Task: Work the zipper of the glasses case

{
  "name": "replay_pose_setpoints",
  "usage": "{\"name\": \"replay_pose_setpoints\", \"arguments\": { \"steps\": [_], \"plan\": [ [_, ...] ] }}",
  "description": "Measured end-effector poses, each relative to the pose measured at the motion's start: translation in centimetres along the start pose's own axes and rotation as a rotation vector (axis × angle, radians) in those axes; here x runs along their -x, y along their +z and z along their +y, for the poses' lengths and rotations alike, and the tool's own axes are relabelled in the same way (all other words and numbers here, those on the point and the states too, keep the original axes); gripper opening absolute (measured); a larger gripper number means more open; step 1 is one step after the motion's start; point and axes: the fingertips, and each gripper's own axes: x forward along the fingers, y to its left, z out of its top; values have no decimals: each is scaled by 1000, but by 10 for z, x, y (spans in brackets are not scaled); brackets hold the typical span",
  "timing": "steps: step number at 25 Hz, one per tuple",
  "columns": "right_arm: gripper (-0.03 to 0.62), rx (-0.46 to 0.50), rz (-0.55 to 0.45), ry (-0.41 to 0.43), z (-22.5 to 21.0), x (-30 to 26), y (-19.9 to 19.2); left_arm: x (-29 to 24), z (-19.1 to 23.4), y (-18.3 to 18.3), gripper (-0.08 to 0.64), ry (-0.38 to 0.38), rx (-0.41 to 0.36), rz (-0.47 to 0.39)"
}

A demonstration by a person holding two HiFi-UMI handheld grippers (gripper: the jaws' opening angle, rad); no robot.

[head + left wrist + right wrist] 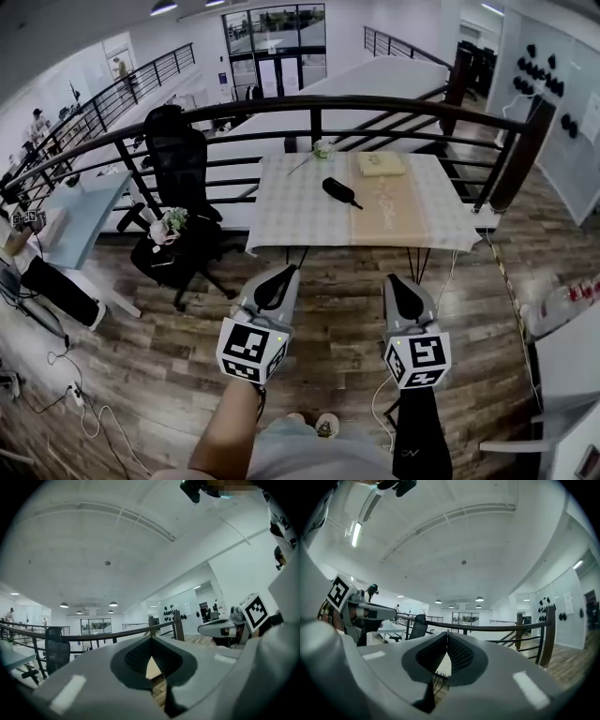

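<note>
Black oblong glasses case [339, 191] lies slantwise on checked tablecloth [281, 216]

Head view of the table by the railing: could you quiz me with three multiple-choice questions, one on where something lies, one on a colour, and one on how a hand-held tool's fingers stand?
1. Where is the glasses case?
A. on the table
B. on the floor
C. on the chair seat

2. What colour is the office chair?
A. white
B. black
C. red

3. How do the fingers of the right gripper stand?
A. wide apart
B. shut on the case
C. shut, with nothing between them

Answers:
1. A: the case lies on the table top, well ahead of the gripper.
2. B: the chair's back and seat are black.
3. C: the right gripper view shows the fingers meeting with nothing between them.
</note>
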Motion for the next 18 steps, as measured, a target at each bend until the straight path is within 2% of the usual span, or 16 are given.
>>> {"name": "replay_pose_setpoints", "arguments": {
  "steps": [2,7,13,18],
  "plan": [
    [50,40,9,-3,2,1,-1,1,-1,1,0,4,5,-3],
    [115,49,5,8,2,6,3,2,-6,6,0,5,-1,-5],
    [150,42,-14,17,4,8,3,6,-6,4,0,15,-12,0],
    [155,30,3,27,3,-6,0,-5,6,3,0,18,-18,26]
  ]
}}
